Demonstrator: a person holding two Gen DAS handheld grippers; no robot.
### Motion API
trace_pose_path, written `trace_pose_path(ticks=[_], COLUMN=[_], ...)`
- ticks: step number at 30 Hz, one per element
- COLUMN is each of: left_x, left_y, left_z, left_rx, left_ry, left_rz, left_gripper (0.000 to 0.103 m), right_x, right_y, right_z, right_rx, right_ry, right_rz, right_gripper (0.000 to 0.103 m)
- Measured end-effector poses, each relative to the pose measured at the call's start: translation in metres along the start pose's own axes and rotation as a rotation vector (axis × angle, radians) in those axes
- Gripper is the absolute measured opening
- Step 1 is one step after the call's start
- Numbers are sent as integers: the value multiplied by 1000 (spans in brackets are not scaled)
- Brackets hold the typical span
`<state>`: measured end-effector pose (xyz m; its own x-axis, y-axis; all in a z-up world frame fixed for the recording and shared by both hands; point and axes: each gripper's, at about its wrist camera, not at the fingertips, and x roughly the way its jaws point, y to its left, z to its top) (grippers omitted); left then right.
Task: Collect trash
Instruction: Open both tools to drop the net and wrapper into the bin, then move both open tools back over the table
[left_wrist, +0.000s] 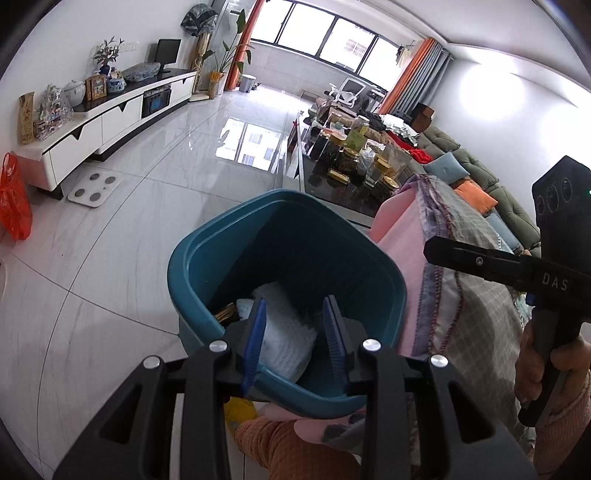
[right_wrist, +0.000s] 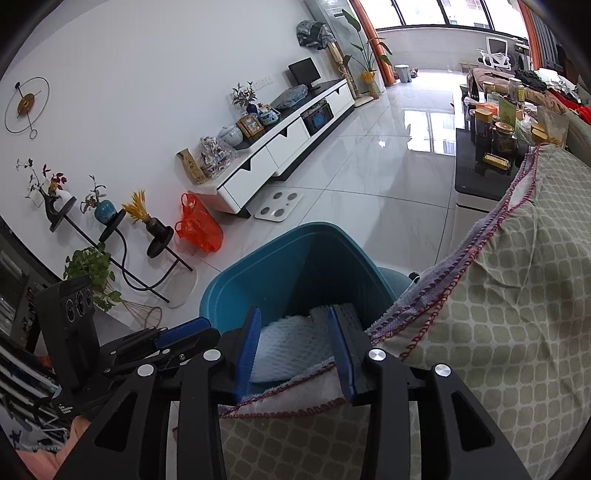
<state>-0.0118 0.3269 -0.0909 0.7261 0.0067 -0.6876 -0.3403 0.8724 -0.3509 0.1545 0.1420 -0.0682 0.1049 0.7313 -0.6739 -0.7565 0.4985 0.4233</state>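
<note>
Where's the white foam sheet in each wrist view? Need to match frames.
Left wrist: white foam sheet lies inside the teal bin, lower centre, seen between the left gripper fingers.
Right wrist: foam sheet in the bin, lower centre, between the right gripper fingers.
Shared landmark: white bathroom scale on the floor.

Glossy tile floor (left_wrist: 147, 192): teal bin (left_wrist: 207, 258), white scale (left_wrist: 96, 185), orange bag (left_wrist: 14, 199).
</note>
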Motion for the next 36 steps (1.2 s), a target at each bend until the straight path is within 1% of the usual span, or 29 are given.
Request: trace_pose_path(ticks=[2,3,4,6,10,13,15,23,24,29,34,36], left_x=[-5,-9,-13,-19,-32,-37,-39,-32,-31,-18,-5,0], left_y=[-3,-5,-8,-14,-40,-60,-78,-137,-144,-182,-223,-237], left_z=[1,1,1,3,4,4,2,-14,-17,-32,-48,-53], left_rx=[14,20,27,43,107,157,193,299,309,360,434,461], left_ry=[-19,-31,-45,-71,-114,-134,-141,-114,-111,-67,-14,9], left_rz=[-8,-16,-26,-45,-104,-150,-185,-300,-311,-391,-452,-474], left_gripper=[34,36,40,42,43,48,49,50,50,50,50,50], right_x=[-7,-11,-16,-26,-50,-71,-85,-136,-145,-179,-223,-242], right_y=[0,1,0,0,-1,-4,-7,-27,-30,-52,-82,-98], right_z=[-2,-3,-4,-7,-13,-19,-25,-55,-61,-84,-111,-122], right_rx=[-7,-10,-12,-14,-30,-37,-35,-4,6,56,119,154], right_ry=[-13,-21,-29,-49,-96,-142,-169,-252,-267,-310,-351,-369], right_rz=[4,5,7,11,-6,-42,-58,-122,-142,-198,-302,-359], right_gripper=[39,39,39,41,41,44,44,44,44,46,46,46])
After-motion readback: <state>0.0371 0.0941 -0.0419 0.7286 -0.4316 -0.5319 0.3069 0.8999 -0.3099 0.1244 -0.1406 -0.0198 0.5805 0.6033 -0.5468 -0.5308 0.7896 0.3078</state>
